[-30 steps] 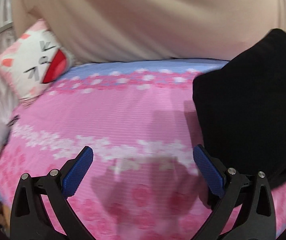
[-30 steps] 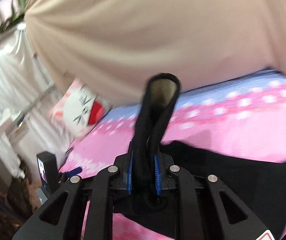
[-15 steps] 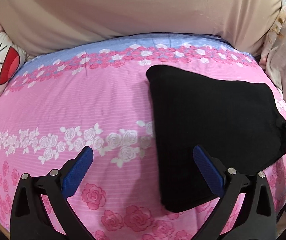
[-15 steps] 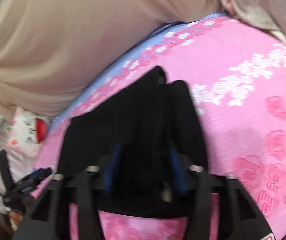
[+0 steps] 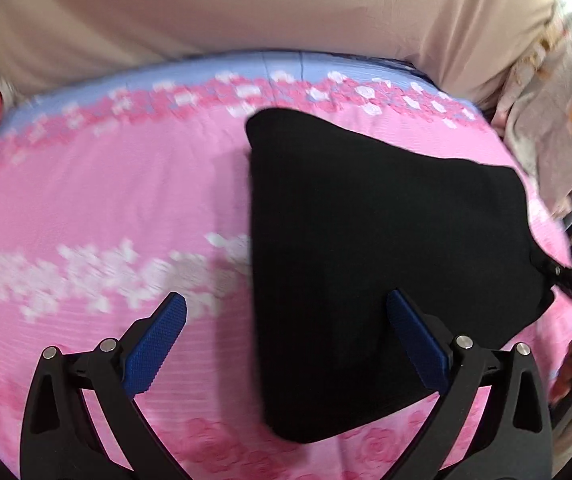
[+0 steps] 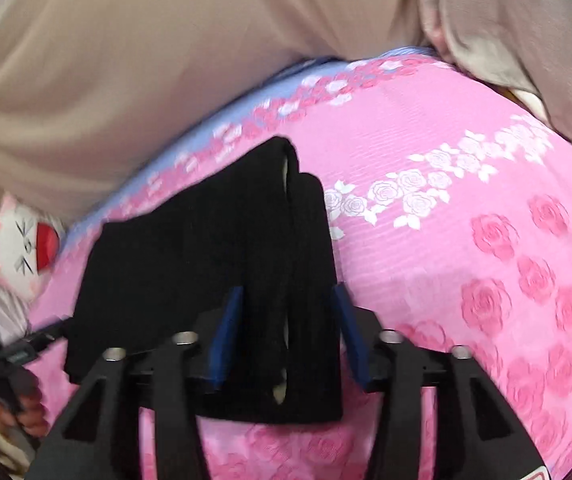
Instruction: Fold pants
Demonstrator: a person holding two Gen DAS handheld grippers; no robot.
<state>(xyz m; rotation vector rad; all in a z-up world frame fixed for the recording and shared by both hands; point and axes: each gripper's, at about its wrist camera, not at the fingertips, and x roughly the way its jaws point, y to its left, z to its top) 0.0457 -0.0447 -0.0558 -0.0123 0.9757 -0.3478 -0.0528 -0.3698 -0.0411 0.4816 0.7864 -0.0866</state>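
The black pants (image 5: 370,248) lie folded into a compact pile on the pink rose-patterned bed sheet (image 5: 105,208). They also show in the right wrist view (image 6: 213,272), where the layered edge of the fold faces the camera. My left gripper (image 5: 286,320) is open and empty, hovering over the near left edge of the pile. My right gripper (image 6: 286,316) is open, its blue pads (image 6: 225,332) on either side of the pile's thick end without pinching it. The right gripper also shows at the pile's right corner in the left wrist view (image 5: 570,280).
A cat-face pillow (image 6: 21,248) lies at the bed's left end. A beige cover (image 5: 245,8) runs along the far side. A grey and floral fabric heap (image 6: 518,40) sits at the far right. The bed's near edge is close to both grippers.
My right gripper has lowered the pants end onto the bed and opened, letting go of the cloth. My left gripper has swung right towards the pile.
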